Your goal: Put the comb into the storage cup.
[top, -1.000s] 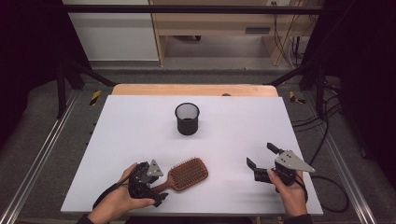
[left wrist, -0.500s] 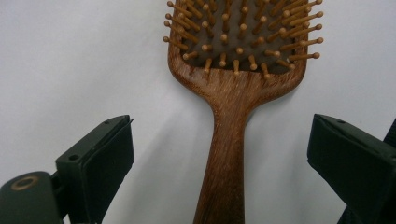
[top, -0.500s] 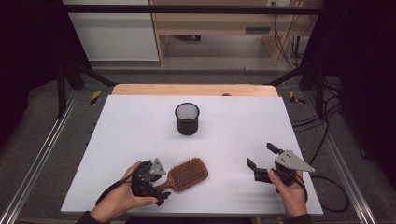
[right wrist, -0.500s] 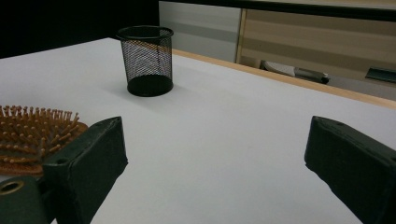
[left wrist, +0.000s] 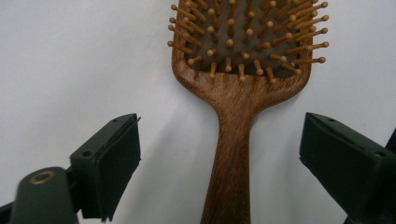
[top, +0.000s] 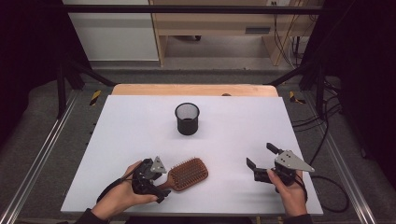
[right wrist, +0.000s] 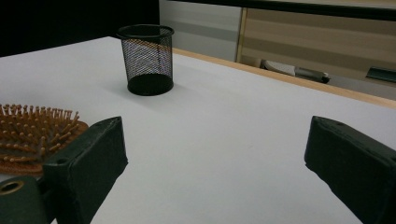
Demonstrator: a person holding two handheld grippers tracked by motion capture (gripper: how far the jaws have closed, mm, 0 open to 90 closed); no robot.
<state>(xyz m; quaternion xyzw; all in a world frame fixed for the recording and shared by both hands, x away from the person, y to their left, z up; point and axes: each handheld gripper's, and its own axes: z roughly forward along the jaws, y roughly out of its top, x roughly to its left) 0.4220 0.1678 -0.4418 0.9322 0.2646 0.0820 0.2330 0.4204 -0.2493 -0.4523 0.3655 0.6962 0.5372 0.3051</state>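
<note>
High view is showing a white table (top: 140,126) with a wooden hairbrush (top: 187,173) lying near its front edge, left of the middle, bristles facing up and handle pointing toward the front-left corner. Left hand-held gripper (top: 152,179) is sitting at the handle end, and in the left gripper view its jaws are standing wide apart on either side of the brush handle (left wrist: 231,158), touching nothing, with bare table showing between each jaw and the wood. Right hand-held gripper (top: 259,163) is hovering near the front-right corner, well apart from the brush; its jaws are also gaping with nothing between them, and open table is lying ahead of them. A black mesh cup (top: 187,118) is standing upright near the middle of the table, toward the back edge, well apart from both tools. Bare surface is stretching all around the cup and between the two hands.
</note>
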